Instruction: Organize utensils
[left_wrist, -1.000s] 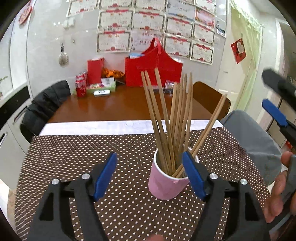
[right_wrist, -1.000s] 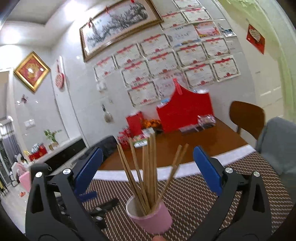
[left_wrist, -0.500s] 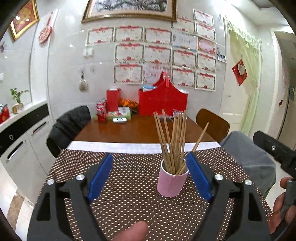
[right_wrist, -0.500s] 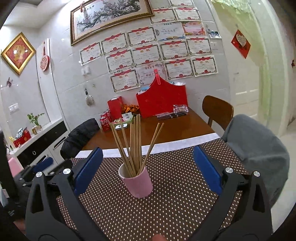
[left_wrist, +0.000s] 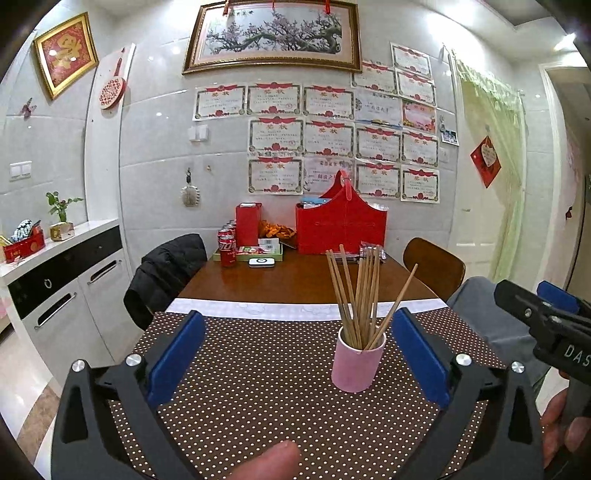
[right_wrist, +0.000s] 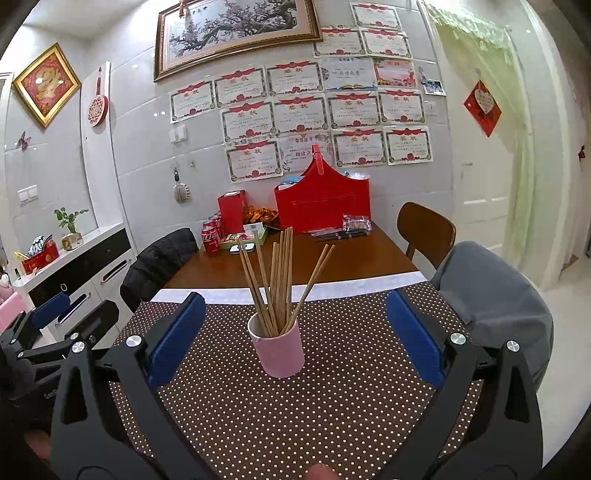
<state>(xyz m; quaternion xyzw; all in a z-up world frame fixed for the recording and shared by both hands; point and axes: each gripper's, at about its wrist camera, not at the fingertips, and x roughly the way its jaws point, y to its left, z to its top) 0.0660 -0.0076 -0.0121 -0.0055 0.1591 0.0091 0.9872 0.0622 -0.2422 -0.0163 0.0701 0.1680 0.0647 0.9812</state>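
On the dotted tablecloth (left_wrist: 258, 369) a pink cup (left_wrist: 356, 363) is seen upright, all visible chopsticks (left_wrist: 360, 295) gathered in it; none is seen loose, so the task is judged essentially complete. The left gripper (left_wrist: 295, 363), jaws opening and empty, and the right gripper (right_wrist: 293, 341), spread wide and empty, are held short of the cup, angled slightly downward.

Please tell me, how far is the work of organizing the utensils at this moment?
Done, it seems: the chopsticks stand together in the pink cup on the dotted tablecloth. In hand: nothing. The left gripper is opening with nothing between its jaws; the right gripper is open and empty. Left: no loose utensil shows.
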